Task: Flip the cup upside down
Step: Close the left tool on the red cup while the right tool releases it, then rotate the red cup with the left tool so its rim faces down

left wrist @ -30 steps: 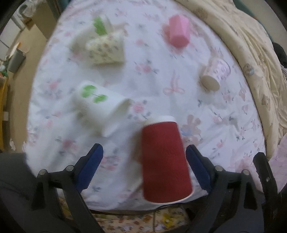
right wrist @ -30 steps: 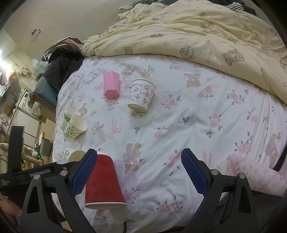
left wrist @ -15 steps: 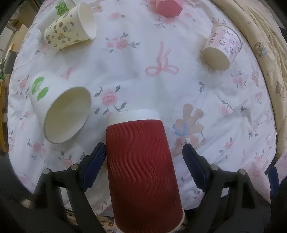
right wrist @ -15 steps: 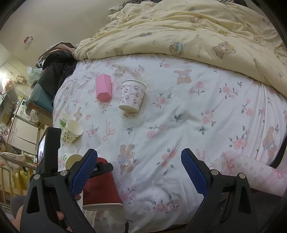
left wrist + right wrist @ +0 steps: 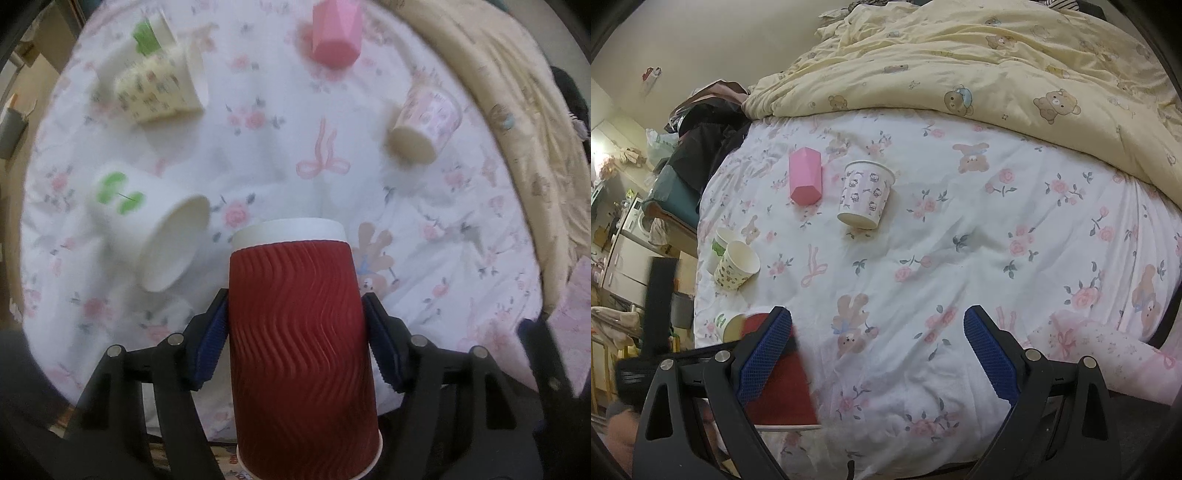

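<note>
Since the earlier frame, our left claw (image 5: pixel 295 343) has clamped mid-wall on the red cup (image 5: pixel 301 350), standing between its pads: light, crushable, ridged. Right claw (image 5: pixel 877 354) gapes empty.

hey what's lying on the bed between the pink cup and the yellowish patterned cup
Nothing but bare floral sheet. The right wrist view shows the pink cup and the yellowish patterned cup apart, with only printed fabric between them.
</note>
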### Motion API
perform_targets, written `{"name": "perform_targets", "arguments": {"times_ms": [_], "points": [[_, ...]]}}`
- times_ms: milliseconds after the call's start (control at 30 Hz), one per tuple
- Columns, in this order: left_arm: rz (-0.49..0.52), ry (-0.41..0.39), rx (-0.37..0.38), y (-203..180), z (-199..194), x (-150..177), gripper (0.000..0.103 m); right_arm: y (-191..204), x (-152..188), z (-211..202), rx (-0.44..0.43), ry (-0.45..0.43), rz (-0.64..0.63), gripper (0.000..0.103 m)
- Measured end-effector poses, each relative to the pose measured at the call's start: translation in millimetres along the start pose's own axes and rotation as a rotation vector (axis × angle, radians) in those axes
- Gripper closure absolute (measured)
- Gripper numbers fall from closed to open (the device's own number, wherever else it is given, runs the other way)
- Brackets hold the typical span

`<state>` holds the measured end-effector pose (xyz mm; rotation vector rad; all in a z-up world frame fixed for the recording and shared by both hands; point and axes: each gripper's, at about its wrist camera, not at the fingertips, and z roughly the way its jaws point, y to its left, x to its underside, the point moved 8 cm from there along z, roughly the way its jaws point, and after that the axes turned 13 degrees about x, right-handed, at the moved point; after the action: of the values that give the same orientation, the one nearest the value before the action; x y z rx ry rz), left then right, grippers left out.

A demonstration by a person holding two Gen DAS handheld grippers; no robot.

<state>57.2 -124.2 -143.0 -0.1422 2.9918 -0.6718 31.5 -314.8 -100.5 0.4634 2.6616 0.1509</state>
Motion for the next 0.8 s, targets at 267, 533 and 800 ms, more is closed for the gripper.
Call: {"name": "perform_targets", "arguments": {"times_ms": [267, 533, 800], "points": [[0.069, -0.114, 0.016, 20, -58, -3, 0.037, 20, 7, 1, -0.018, 0.001, -0.062, 0.006], [0.082, -0.198, -0.007, 55, -86, -1, 0.037, 41, 14, 1, -0.029, -0.013, -0.135, 0.006], [0.124, -0.263, -0.02, 74, -90, 1, 0.037, 57, 20, 10, -0.039, 0.009, -0.156, 0.006]]}}
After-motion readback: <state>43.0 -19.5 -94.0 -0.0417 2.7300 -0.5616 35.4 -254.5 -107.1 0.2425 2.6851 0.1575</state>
